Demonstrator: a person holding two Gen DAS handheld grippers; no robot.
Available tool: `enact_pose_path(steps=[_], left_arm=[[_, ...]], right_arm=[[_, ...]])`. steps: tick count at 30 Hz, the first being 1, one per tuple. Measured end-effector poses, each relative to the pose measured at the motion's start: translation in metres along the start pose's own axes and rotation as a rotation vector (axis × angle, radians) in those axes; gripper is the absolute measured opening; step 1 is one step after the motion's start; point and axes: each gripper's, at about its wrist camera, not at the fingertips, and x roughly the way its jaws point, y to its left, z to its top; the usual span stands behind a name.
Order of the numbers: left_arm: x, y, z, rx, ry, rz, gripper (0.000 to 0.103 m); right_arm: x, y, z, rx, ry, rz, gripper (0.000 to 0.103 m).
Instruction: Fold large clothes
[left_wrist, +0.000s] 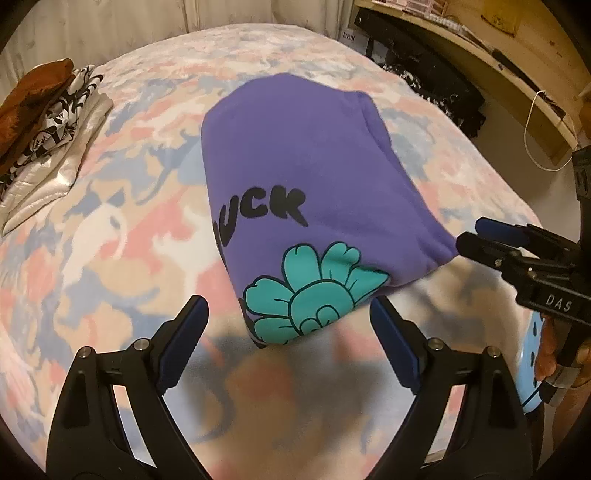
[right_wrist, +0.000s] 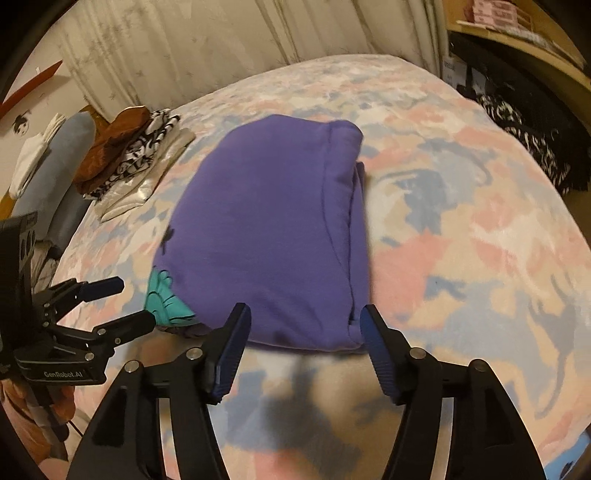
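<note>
A purple sweatshirt (left_wrist: 310, 173) with black letters and a teal flower print lies folded into a compact bundle on the bed; it also shows in the right wrist view (right_wrist: 269, 229). My left gripper (left_wrist: 290, 314) is open and empty, just in front of the bundle's near corner. My right gripper (right_wrist: 304, 325) is open and empty, its fingers straddling the bundle's near edge without closing on it. In the left wrist view the right gripper (left_wrist: 476, 236) sits by the bundle's right corner. In the right wrist view the left gripper (right_wrist: 125, 302) sits at the bundle's left corner.
The bed has a pastel pink, blue and beige blanket (left_wrist: 110, 229). A stack of folded clothes (left_wrist: 44, 122) lies at the bed's far left, also in the right wrist view (right_wrist: 129, 151). Dark patterned fabric (right_wrist: 524, 144) and a wooden shelf (left_wrist: 480, 48) stand at the right.
</note>
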Motion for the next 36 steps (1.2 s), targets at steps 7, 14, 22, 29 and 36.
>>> enact_pose_path(steps=[7, 14, 22, 29, 36], left_arm=[[-0.021, -0.001, 0.013, -0.015, -0.042, -0.064, 0.088], [-0.003, 0.019, 0.030, -0.107, -0.006, -0.135, 0.088], [0.045, 0.055, 0.036, -0.244, 0.063, -0.272, 0.088], [0.080, 0.074, 0.041, -0.315, 0.087, -0.379, 0.093], [0.110, 0.083, 0.043, -0.351, 0.107, -0.477, 0.103]], right_arm=[[-0.024, 0.018, 0.010, -0.046, -0.013, 0.009, 0.081], [-0.010, 0.010, 0.028, -0.057, 0.034, 0.032, 0.085], [0.047, -0.028, 0.044, 0.027, 0.122, 0.124, 0.088], [0.105, -0.066, 0.053, 0.148, 0.174, 0.251, 0.088], [0.148, -0.095, 0.061, 0.226, 0.210, 0.349, 0.088]])
